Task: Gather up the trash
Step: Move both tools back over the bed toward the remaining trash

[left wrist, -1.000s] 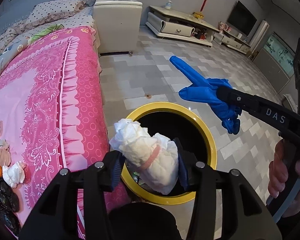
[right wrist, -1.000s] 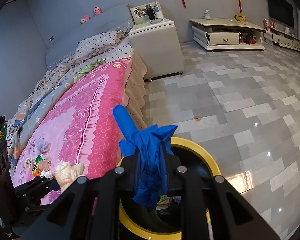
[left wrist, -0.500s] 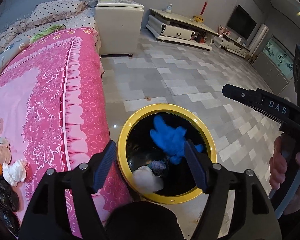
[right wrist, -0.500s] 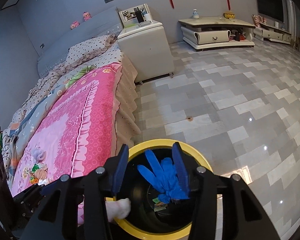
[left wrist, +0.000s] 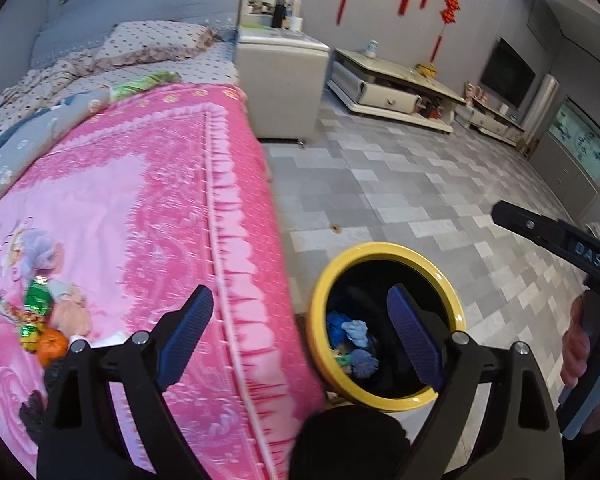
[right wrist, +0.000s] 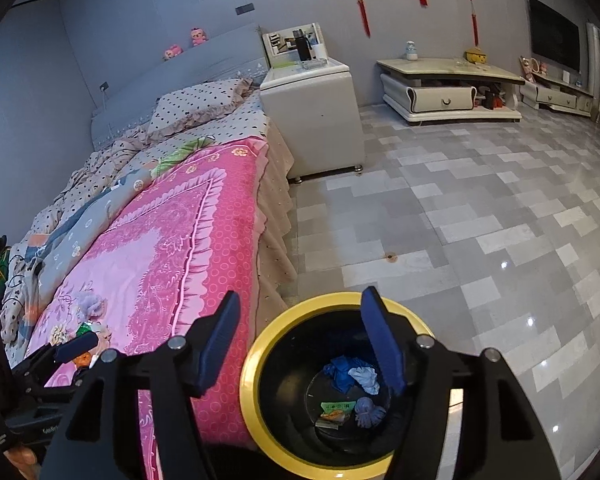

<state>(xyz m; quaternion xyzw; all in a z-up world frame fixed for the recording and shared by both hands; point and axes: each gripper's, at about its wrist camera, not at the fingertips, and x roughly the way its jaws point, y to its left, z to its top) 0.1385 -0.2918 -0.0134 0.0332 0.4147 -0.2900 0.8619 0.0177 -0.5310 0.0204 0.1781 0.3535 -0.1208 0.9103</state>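
Looking across the pink bed (left wrist: 148, 208), your remaining trash (left wrist: 44, 328) lies left of the yellow-rimmed bin (left wrist: 384, 248) — nearest your left tool (left wrist: 296, 336), spread wide and empty, just opened. Your right tool (right wrist: 304, 344), likewise just opened and empty, hangs over the bin.

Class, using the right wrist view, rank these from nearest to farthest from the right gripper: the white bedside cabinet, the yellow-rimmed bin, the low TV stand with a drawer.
1. The yellow-rimmed bin, right below the open right gripper.
2. The white bedside cabinet, farther back, beside the head of the bed.
3. The low TV stand, against the back wall, to the right.
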